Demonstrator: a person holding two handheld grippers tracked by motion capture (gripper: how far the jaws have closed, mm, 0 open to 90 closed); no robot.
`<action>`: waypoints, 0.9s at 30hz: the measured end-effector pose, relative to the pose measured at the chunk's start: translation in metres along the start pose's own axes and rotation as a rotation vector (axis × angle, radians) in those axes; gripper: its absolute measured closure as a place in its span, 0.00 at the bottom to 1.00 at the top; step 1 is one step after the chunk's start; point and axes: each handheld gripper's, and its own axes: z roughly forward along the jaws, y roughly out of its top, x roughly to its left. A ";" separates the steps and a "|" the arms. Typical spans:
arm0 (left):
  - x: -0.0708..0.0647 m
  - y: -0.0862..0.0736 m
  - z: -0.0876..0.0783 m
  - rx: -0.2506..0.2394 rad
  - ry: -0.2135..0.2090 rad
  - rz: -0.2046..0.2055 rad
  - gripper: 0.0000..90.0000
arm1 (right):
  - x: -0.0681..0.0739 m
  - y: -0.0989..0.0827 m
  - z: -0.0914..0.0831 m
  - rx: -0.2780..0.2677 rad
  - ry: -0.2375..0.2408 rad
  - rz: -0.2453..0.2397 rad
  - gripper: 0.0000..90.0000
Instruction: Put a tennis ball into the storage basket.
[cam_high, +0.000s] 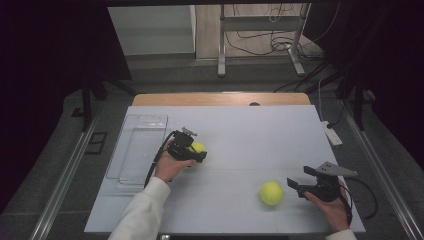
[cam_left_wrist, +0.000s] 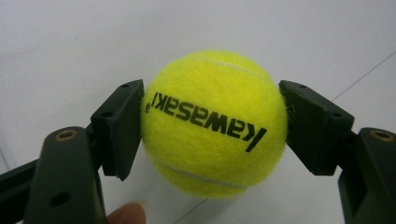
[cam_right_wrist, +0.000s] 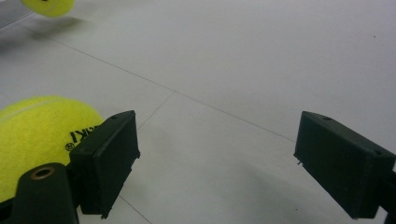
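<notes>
Left tongs (cam_left_wrist: 212, 128) clamp one tennis ball (cam_left_wrist: 214, 123) near the middle of the counter (cam_high: 250, 130), beside a clear tray (cam_high: 137, 147), likely its destination once lifted. Right tongs (cam_right_wrist: 217, 163) stand wide, empty, just beside the second ball (cam_high: 271, 193): two balls, one tray.

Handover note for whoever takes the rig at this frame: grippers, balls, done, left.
Left gripper: shut on the first tennis ball, right of the clear tray.
Right gripper: open, holding nothing; the second tennis ball lies on the table just outside its left jaw.
Done: first ball gripped.
Left: probably both balls into the tray, which holds none.
</notes>
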 end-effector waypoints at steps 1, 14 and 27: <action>0.000 0.000 -0.003 -0.012 -0.006 -0.001 0.30 | 0.000 0.000 0.000 0.000 -0.001 -0.001 0.15; 0.001 0.000 -0.022 -0.087 -0.035 -0.006 0.30 | 0.000 0.000 -0.001 -0.006 -0.006 -0.001 0.15; 0.000 0.002 -0.040 -0.154 -0.035 -0.004 0.30 | 0.000 0.000 -0.001 -0.006 -0.004 -0.001 0.15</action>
